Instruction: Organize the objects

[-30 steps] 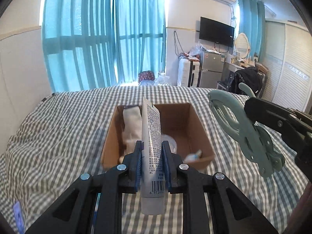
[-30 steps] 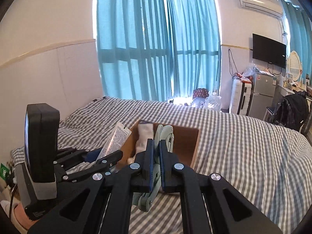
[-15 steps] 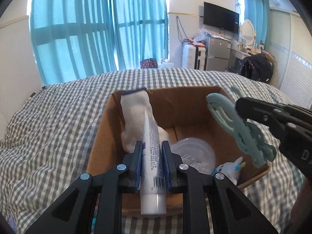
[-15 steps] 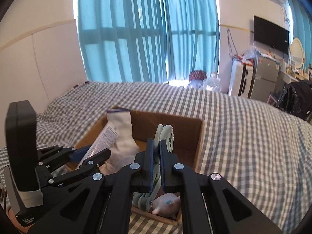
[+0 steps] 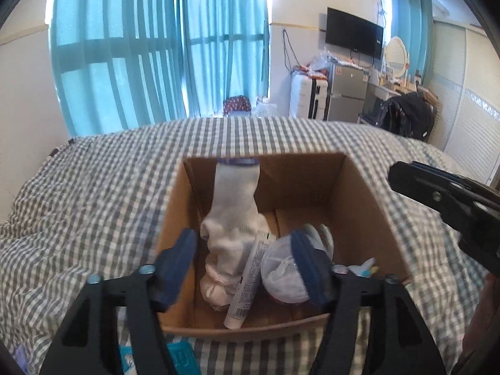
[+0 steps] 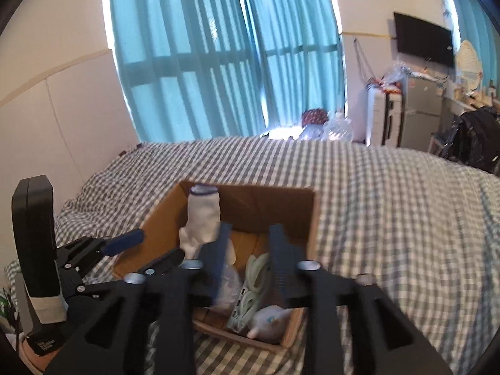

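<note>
An open cardboard box [image 5: 362,193] [image 6: 307,218] sits on the checked bed. Inside lie a white sock [image 5: 232,206] [image 6: 200,222], a white tube [image 5: 247,284], a clear round lid [image 5: 281,278], a pale green clip [image 6: 254,284] and a small white and blue toy [image 5: 364,267] [image 6: 268,320]. My left gripper [image 5: 247,262] is open and empty over the box's near side, above the tube. My right gripper [image 6: 248,250] is open and empty over the box, above the green clip; it also shows at the right of the left wrist view [image 5: 443,193].
The grey and white checked bedspread [image 5: 93,193] [image 6: 390,206] surrounds the box. A blue packet [image 5: 175,356] lies on the bed just in front of the box. Blue curtains, a suitcase, a small fridge and a wall TV stand beyond the bed.
Both grippers have opened. The white tube dropped from the left gripper into the box, and the green clip dropped from the right gripper into the box.
</note>
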A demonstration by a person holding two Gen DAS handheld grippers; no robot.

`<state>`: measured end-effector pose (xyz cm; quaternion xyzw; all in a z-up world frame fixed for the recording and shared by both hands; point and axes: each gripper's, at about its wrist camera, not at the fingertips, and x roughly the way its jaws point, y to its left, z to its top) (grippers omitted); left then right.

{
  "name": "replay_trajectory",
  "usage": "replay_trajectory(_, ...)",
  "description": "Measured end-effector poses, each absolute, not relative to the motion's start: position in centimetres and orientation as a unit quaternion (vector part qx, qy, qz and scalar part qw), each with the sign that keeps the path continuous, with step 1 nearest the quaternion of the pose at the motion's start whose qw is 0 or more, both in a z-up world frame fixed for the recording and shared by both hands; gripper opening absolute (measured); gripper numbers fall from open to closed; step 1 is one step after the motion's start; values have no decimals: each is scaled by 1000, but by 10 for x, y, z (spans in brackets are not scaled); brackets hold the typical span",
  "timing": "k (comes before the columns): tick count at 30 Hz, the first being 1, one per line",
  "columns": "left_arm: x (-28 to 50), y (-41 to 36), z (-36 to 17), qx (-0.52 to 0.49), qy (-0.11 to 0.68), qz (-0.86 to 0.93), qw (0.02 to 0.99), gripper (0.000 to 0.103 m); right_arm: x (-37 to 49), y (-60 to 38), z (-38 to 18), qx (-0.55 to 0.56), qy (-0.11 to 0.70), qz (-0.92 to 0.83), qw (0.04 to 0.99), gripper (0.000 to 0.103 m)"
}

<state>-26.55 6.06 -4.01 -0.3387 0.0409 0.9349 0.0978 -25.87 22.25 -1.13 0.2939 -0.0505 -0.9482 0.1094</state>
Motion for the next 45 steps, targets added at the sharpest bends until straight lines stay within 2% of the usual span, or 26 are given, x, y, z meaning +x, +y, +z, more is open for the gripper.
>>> replay_trajectory(2,-252,59,-25,-330,38,939,92,75,-245,225,4,282,-49,-953,101,39)
replay_trajectory(4,-240,57,-13,-320,41,943,81,90,-229,228,20,276,-49,-955,99,47)
replay_trajectory(6,-222,55,2,-302,48,950,68,97,-211,229,34,268,-41,-958,91,70)
replay_trajectory(7,-215,53,10,-294,50,952,64,100,-197,229,45,257,-32,-963,80,73)
replay_trajectory(11,-181,42,37,-273,59,959,50,103,-158,229,75,233,-21,-971,53,94)
replay_trajectory(15,-152,30,51,-259,62,963,32,103,-117,231,92,213,-28,-976,35,103)
replay_trajectory(22,-109,-2,55,-253,50,966,23,103,-69,219,91,203,-6,-979,3,103)
replay_trajectory(31,-93,-35,30,-257,33,966,-14,103,-53,186,49,217,23,-976,14,103)
replay_trajectory(36,-107,-48,1,-278,27,960,-25,103,-72,172,19,240,55,-969,-2,103)
replay_trajectory(45,-137,-58,-76,-344,6,938,-36,103,-119,171,-31,284,53,-957,12,103)
